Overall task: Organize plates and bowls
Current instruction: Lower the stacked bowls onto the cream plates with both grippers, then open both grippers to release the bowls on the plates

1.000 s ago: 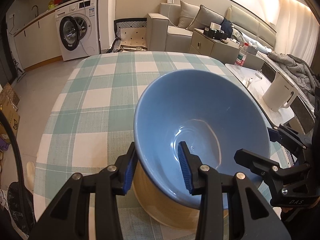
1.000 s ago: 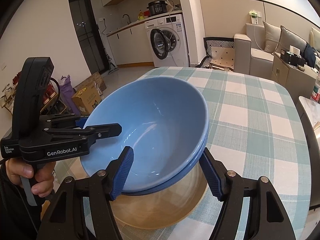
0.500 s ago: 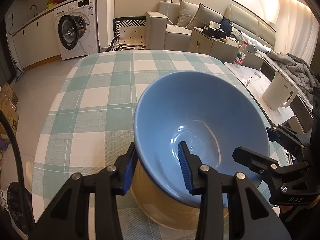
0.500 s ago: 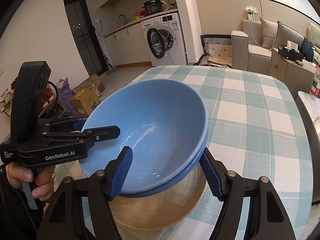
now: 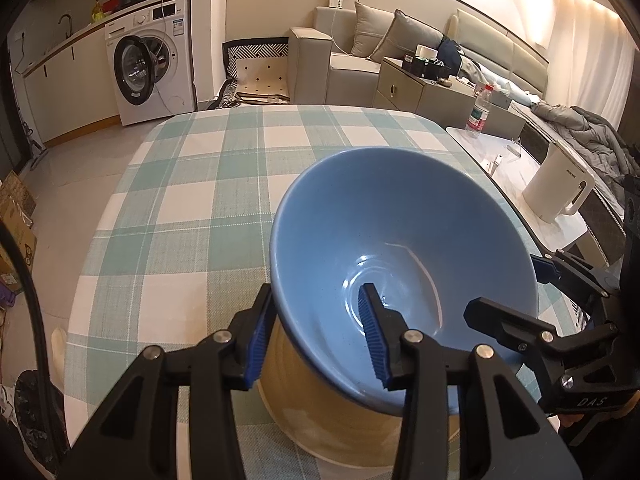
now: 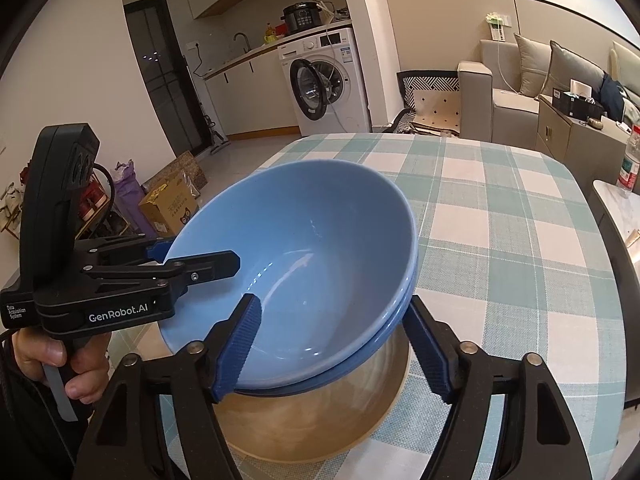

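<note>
— How wide do the left tongs [image 5: 316, 292] stand?

— Fairly narrow, and they have just been opening a little. They straddle the near rim of the top blue bowl [image 5: 400, 220]: the left pad sits outside, right against the wall, and the right pad hangs inside over the bowl's floor.

— Are they pinching it?

— I cannot tell. The wall is between the pads, but whether the inner pad presses on it does not show.

— And the right tongs [image 6: 332, 302]?

— Spread much wider, and they too have just been opening. The rim is between the fingers, the left one inside the bowl and the right one outside, just beside the edge of the lower blue bowl [image 6: 400, 320]. Neither pad looks to press on it, so they stand loose around the rim.

— Where are the bowls, then?

— Straight ahead of both tongs and between their fingers. The two blue ones are nested and tilted, and they rest in a tan bowl [image 6: 320, 420] just below the fingertips. The stack stands on the checked table [image 5: 180, 200], which stretches away beyond it.

— Anything else?

— A hand [image 6: 60, 364] grips the left tongs' handle, to the left of the right tongs.
</note>
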Demonstrator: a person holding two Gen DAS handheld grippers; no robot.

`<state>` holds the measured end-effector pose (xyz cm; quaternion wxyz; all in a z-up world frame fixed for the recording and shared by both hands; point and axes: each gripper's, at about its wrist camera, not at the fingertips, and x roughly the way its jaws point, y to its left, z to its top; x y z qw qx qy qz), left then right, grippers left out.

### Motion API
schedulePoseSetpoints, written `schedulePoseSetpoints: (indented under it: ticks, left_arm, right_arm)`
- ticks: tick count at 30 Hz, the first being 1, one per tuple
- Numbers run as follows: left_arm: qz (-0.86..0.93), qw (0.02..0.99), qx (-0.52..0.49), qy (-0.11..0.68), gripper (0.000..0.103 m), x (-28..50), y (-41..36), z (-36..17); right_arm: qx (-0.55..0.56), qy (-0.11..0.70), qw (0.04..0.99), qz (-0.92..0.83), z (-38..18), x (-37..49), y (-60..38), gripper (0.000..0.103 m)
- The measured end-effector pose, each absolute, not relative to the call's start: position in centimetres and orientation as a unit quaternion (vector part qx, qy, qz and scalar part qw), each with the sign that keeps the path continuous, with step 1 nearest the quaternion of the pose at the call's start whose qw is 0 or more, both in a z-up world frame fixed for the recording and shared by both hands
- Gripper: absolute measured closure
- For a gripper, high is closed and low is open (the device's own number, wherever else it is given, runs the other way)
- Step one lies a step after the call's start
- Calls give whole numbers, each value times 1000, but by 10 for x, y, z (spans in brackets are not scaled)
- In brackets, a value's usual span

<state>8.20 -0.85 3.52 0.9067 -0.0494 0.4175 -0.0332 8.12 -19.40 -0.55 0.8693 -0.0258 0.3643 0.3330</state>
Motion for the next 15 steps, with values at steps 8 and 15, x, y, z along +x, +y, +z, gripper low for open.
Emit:
schedulePoseSetpoints:
  ticks: [8, 15]
  left_arm:
    - [-28, 911, -39, 410, 41, 79, -8, 38]
    - [-27, 919, -57, 390, 23, 73, 6, 39]
  right_arm:
    - [-29, 352, 877, 325, -2, 81, -197, 10]
    - [-31, 333, 886, 321, 3, 80, -203, 1]
